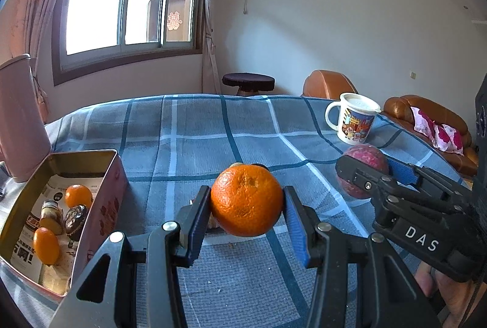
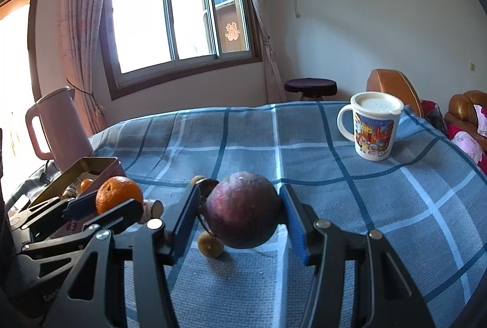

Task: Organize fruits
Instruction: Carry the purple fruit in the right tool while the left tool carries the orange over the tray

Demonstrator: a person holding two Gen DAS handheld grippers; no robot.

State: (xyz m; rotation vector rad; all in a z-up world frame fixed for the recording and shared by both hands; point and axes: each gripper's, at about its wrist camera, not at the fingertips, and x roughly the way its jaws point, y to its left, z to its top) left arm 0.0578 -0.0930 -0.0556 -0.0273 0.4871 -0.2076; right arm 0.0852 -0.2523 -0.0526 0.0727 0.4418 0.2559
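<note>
Above the plaid-covered counter, the left claw grips an orange and the right claw a dark purple fruit. Round fruit pinched at its widest could slip and roll before reaching the open tin at near left.

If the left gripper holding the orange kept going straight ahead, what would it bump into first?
Probably just the checked tablecloth. The left gripper, shut on the orange, tilts slightly downward over open cloth. The tin box sits off to its left, the mug far right.
</note>
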